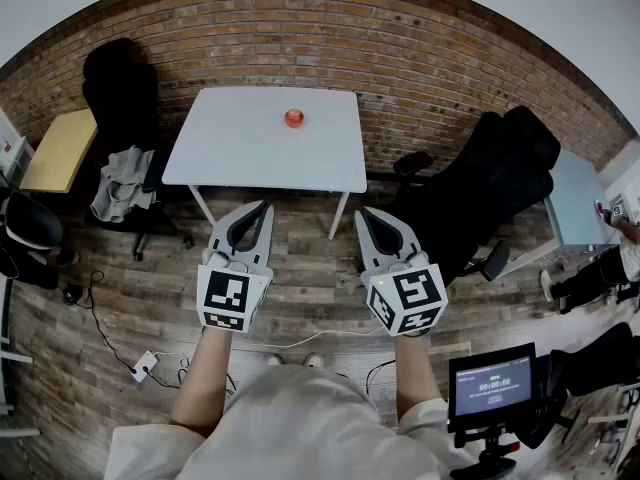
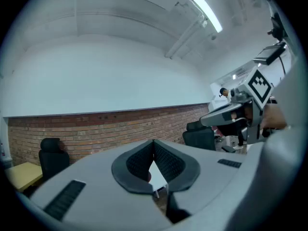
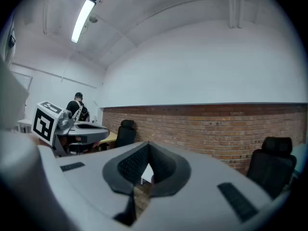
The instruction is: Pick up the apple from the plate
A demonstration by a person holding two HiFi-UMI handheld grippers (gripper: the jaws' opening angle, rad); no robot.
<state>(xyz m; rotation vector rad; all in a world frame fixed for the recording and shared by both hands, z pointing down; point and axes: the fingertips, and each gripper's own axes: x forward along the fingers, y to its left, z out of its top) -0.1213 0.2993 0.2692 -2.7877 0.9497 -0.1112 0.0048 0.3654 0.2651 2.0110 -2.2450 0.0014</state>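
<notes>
Left claw (image 1: 262, 209) and right claw (image 1: 365, 213) nearest, side by side; I hold both level above wood floor (image 1: 300, 268), jaws closed tip to tip, nothing between. Apple (image 1: 294, 118) sits on white worktop (image 1: 250, 153) ahead, toward far edge, well apart from both claws.

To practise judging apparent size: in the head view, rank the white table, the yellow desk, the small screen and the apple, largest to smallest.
1. white table
2. yellow desk and small screen: look alike; the screen is nearer, so unranked
3. apple
</notes>
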